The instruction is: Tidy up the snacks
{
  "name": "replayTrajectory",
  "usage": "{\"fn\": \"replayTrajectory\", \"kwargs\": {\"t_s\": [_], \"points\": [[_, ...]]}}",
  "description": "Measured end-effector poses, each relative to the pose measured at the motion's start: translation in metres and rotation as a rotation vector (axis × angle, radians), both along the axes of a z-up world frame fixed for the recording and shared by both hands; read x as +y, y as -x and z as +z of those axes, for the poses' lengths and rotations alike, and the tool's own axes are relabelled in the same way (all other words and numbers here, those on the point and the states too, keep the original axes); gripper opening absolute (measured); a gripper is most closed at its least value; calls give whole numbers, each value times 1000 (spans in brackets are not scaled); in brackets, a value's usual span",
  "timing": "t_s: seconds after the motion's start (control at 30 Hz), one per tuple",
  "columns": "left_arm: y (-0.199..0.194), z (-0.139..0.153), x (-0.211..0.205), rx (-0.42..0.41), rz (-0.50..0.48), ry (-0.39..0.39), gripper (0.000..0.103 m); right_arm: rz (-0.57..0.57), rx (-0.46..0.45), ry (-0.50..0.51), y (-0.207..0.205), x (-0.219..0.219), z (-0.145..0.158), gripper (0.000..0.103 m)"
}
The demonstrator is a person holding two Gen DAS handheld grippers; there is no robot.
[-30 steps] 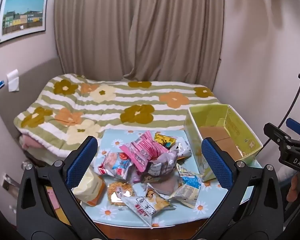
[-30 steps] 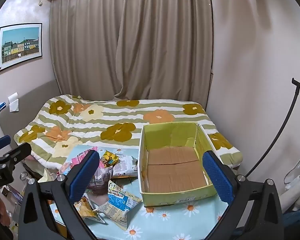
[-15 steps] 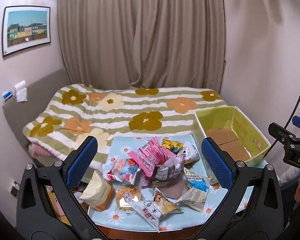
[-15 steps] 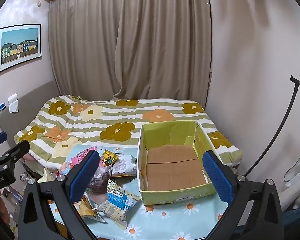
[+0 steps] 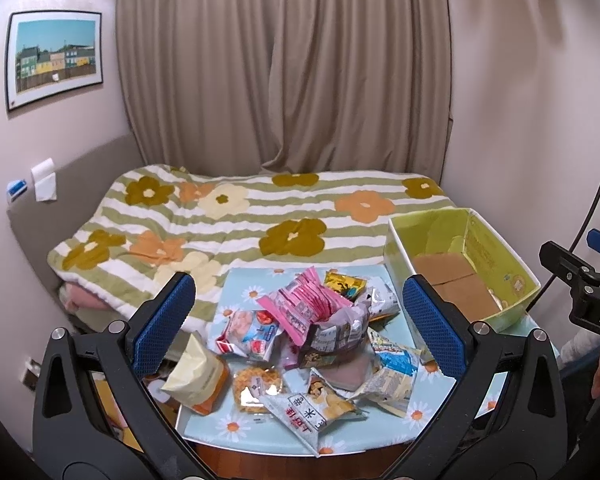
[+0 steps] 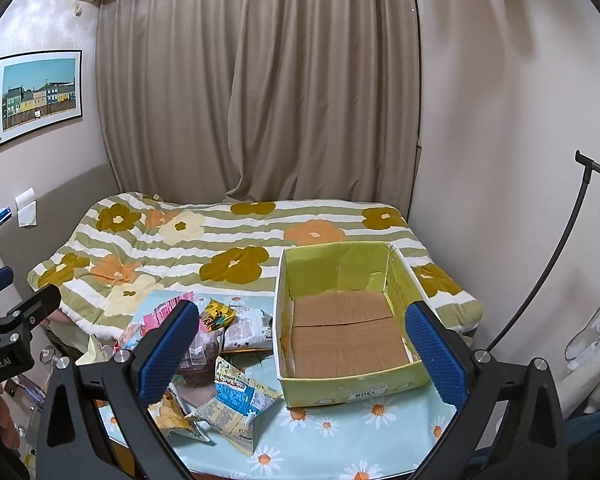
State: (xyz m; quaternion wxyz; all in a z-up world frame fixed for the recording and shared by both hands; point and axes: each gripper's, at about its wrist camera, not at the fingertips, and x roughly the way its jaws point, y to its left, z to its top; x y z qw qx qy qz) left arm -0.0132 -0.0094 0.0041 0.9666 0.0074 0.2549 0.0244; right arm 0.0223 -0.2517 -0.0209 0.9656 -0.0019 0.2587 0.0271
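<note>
A pile of snack packets point(image 5: 312, 340) lies on a small table with a daisy-print cloth point(image 5: 380, 432); a pink packet point(image 5: 300, 308) sits on top. An empty yellow-green cardboard box point(image 6: 348, 328) stands to the right of the pile and also shows in the left wrist view point(image 5: 460, 264). My left gripper point(image 5: 298, 328) is open and empty, held above and in front of the pile. My right gripper point(image 6: 300, 352) is open and empty, in front of the box. Part of the pile point(image 6: 220, 360) shows in the right wrist view.
A bed with a flowered striped quilt point(image 5: 260, 216) lies right behind the table. Curtains point(image 5: 284, 64) hang at the back, and walls close in on both sides. A black stand pole point(image 6: 540, 280) leans at the right. A cream packet point(image 5: 196, 376) sits at the table's left edge.
The left gripper has risen and pulled back a little, so the pile sits lower in its view. The right gripper has barely moved. Both stay open.
</note>
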Motion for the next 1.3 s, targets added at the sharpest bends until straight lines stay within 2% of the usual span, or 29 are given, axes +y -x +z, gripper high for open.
{"fn": "replayTrajectory", "kwargs": {"t_s": [1.3], "points": [[7, 1, 8, 14, -15, 26, 103, 9, 7, 2, 10, 9, -2, 103]]}}
